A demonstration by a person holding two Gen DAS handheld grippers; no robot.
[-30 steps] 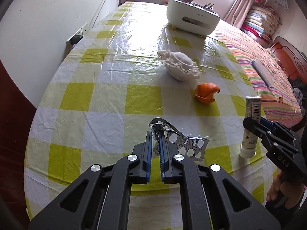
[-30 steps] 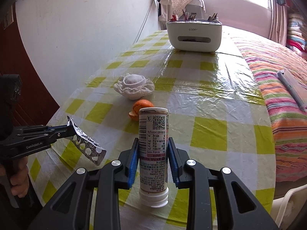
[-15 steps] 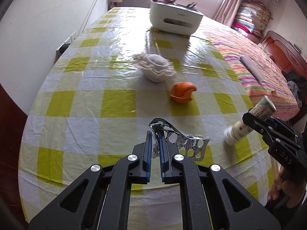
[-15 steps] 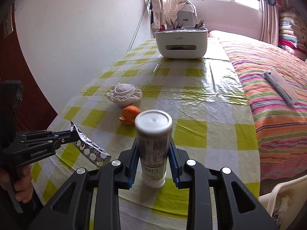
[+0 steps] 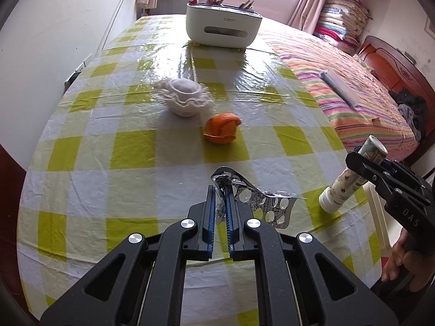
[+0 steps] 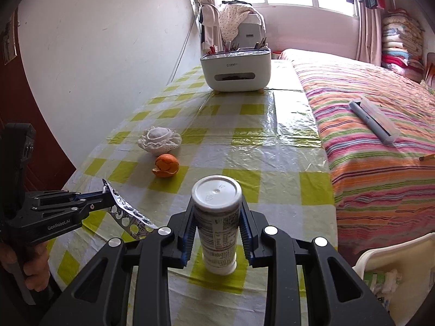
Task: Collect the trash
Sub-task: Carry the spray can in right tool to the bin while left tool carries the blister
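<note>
A bedroom: striped bed (image 6: 380, 146) at right, and my table under its checked plastic cloth (image 5: 108, 163) filling the frame. At lower right of the right-wrist view a white bin (image 6: 391, 269) peeks in. My right gripper (image 6: 217, 231) is clamped on a tilted tube (image 6: 217, 217) — it could slide out, being smooth and canted. My left gripper (image 5: 221, 203), pressed nearly together, pinches an empty blister pack (image 5: 261, 201) by one thin edge; a jolt might tear it free. Orange peel (image 5: 221, 131) waits mid-table.
</note>
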